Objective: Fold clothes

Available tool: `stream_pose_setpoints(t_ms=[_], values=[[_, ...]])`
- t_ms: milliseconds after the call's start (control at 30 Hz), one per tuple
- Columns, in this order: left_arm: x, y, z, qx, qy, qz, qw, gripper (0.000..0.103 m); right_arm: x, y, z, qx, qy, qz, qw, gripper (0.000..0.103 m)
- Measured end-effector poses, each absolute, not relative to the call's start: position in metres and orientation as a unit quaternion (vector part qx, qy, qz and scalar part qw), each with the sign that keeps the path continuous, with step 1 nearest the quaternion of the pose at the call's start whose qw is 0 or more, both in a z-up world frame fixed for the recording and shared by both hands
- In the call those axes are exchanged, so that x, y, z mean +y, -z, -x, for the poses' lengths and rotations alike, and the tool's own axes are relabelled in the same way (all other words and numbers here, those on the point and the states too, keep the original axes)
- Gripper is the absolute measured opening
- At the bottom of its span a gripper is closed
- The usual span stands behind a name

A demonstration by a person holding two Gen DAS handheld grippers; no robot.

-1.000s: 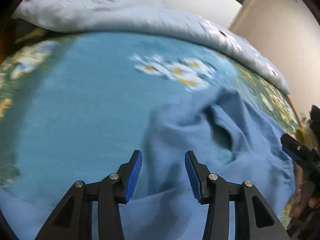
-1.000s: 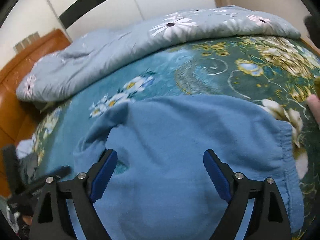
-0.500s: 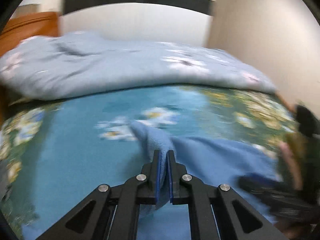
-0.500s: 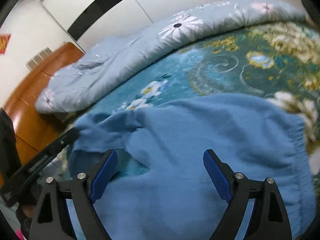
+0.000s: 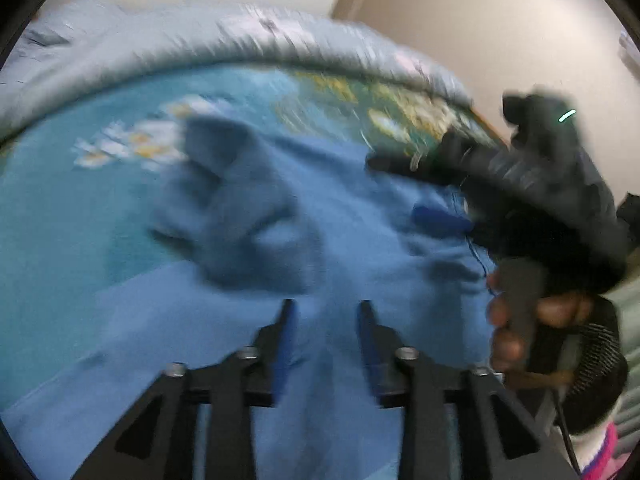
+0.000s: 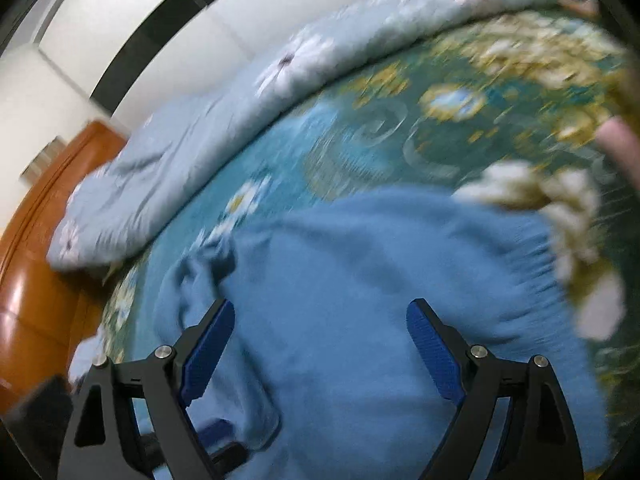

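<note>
Both claws gape over blue garment (image 6: pixel 380 300) (blurred)

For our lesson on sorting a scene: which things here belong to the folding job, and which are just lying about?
Job:
garment, blue, spread on the bed
left gripper, jaws open over it
right gripper, jaws open over it

Lying about:
quilt, bunched at the far side
bedspread, floral
headboard, wooden

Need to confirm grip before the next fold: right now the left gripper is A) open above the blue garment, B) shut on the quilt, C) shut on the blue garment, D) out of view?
A: the left gripper shows a clear gap between its fingers, with the blue garment lying below it.
</note>
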State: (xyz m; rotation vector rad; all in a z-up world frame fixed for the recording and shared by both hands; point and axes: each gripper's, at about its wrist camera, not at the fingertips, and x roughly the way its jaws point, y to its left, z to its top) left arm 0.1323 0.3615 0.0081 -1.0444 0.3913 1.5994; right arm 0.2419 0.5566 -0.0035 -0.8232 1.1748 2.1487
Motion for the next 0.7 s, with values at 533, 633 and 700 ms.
stream_pose_setpoints(t_ms=[533, 633, 700], values=[[0.315, 0.042, -0.030, -0.008, -0.709, 0.541, 0.452, 0.050, 0.552, 0.003, -0.238, 0.430, -0.802, 0.309, 0.278, 0.089], [0.306, 0.021, -0.018, -0.002, -0.739, 0.512, 0.439, 0.000, 0.550, 0.004, -0.235, 0.430, -0.802, 0.312, 0.273, 0.089], [0.299, 0.007, -0.010, 0.001, -0.757, 0.492, 0.429, 0.002, 0.550, 0.005, -0.235, 0.429, -0.802, 0.313, 0.275, 0.089]])
